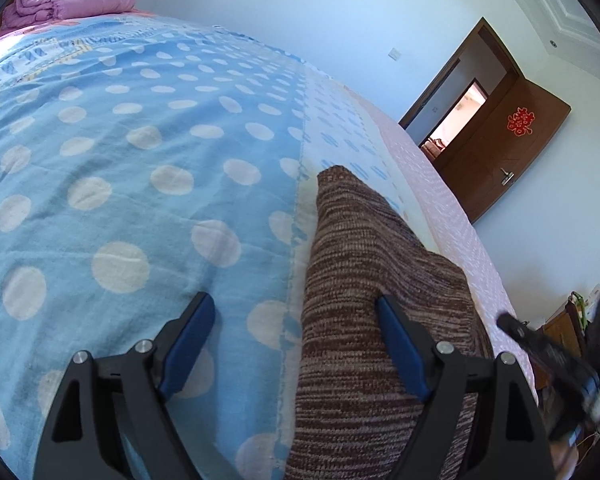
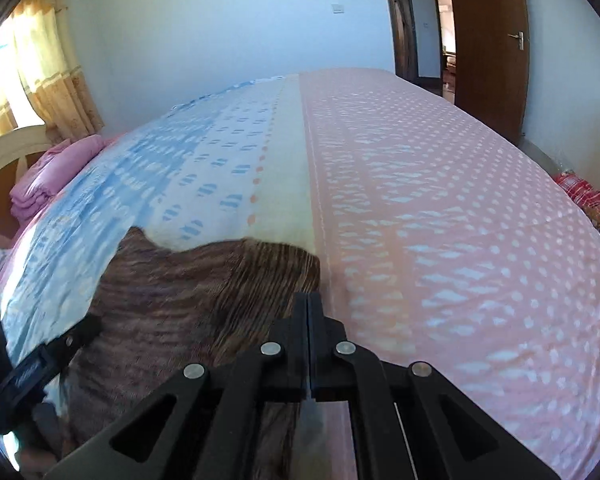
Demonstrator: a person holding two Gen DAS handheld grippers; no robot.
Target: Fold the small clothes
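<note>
Brown knitted clothing (image 1: 372,300), striped in dark and pale marl, lies on the bed, across the seam where the blue dotted part of the bedspread (image 1: 120,168) meets its cream band. In the left wrist view it runs up from the bottom edge and narrows to a blunt tip. The right wrist view shows the same garment (image 2: 180,304) broader and blurred, with a curved upper edge, ending close to the pink patterned half of the cover (image 2: 440,220), which the left view catches only as a thin strip.

The left hand-held gripper (image 1: 296,308) stands with its blue-padded fingers (image 1: 192,340) wide apart; one finger hangs over the blue dots, the other over the knit, and nothing is pinched between them. The right hand-held gripper (image 2: 308,304) has its two black fingers pressed together at the knit's edge; whether any cloth is caught in them cannot be told. Each view catches the other tool as a dark blur at its side edge.

Folded pink bedding (image 1: 68,0) sits at the bed's far end. A brown door (image 2: 488,40) with a red paper ornament stands open. Only the right view shows the yellow curtain (image 2: 48,68) and a red checked cloth (image 2: 588,196).
</note>
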